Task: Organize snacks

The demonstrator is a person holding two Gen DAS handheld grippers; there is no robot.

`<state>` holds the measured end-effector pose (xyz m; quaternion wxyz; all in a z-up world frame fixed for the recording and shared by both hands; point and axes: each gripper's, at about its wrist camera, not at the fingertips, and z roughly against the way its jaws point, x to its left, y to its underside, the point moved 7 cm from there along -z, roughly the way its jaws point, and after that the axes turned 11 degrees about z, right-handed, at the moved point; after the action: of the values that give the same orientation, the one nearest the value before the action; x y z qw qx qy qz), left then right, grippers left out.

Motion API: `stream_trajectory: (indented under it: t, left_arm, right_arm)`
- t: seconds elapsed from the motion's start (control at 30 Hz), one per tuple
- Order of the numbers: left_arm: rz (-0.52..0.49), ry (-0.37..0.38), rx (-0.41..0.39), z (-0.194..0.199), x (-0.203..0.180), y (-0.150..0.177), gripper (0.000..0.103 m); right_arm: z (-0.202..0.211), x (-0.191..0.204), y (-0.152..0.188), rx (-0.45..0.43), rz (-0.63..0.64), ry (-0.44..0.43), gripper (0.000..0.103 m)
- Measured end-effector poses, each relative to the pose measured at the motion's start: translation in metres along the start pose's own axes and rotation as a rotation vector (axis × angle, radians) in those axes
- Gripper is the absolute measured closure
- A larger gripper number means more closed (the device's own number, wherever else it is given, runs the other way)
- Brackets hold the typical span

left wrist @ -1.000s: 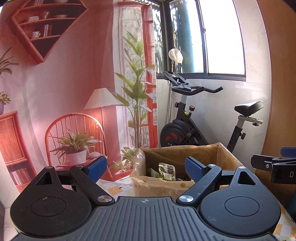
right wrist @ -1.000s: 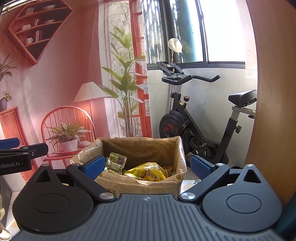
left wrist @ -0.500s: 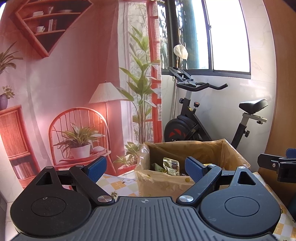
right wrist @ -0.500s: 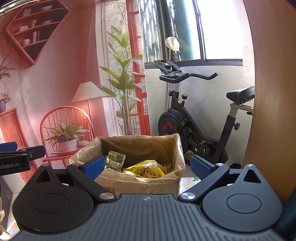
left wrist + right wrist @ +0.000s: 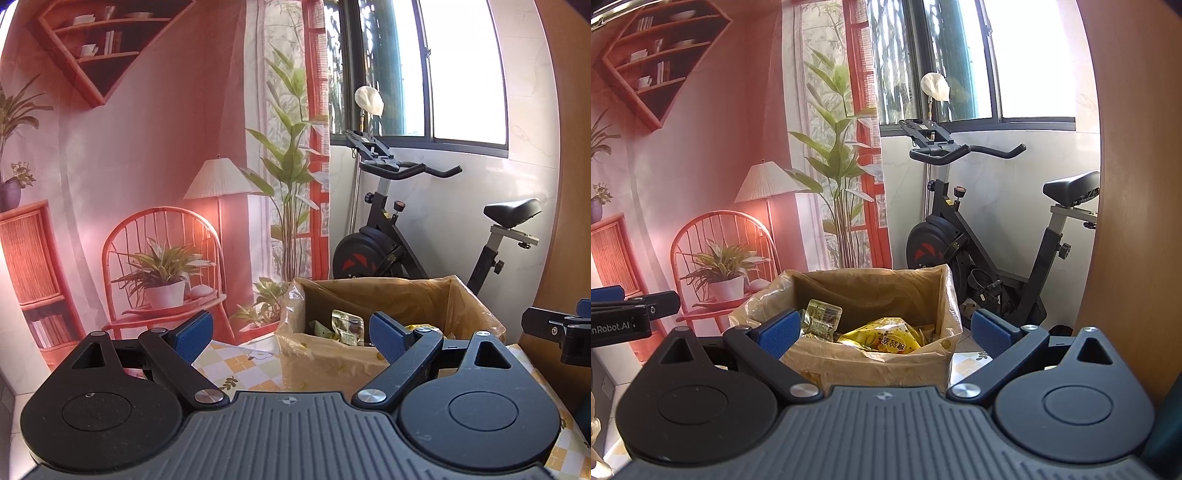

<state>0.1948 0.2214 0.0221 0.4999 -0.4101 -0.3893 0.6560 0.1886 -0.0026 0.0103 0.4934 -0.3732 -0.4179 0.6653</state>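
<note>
Both tongs, the left tongs (image 5: 290, 334) and the right tongs (image 5: 884, 334), were spread wide and empty before the cardboard box (image 5: 871, 363) on the checkered desk (image 5: 236, 363), where the yellow snack bag (image 5: 886, 338) lay inside.

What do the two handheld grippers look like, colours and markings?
Both match: the left gripper and right gripper have a ribbed dark grey body, two round black discs, black linkage arms with silver pivot pins, and textured blue finger pads. White "nRobot.AI" lettering shows on the left one's side in the right wrist view. No cables or sleeves visible.
</note>
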Motion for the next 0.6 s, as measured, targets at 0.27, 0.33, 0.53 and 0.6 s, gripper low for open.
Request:
stream_trajectory:
  t: [0.27, 0.33, 0.53, 0.6]
  left_arm:
    - [0.008, -0.007, 0.009, -0.0012, 0.0004, 0.0021, 0.01]
    - [0.007, -0.01, 0.011, -0.0018, 0.0002, 0.0024, 0.01]
    - [0.009, -0.014, 0.016, -0.0038, 0.0003, 0.0032, 0.01]
    - [0.013, -0.019, 0.018, -0.0039, 0.0008, 0.0035, 0.01]
  right_arm:
    - [-0.0023, 0.0027, 0.003, 0.005, 0.001, -0.003, 0.002]
    - [-0.0023, 0.0029, 0.0031, 0.005, 0.001, -0.003, 0.002]
    - [-0.0036, 0.0042, 0.0054, 0.008, 0.001, -0.002, 0.002]
    - [-0.0037, 0.0039, 0.0049, 0.009, 0.001, -0.002, 0.002]
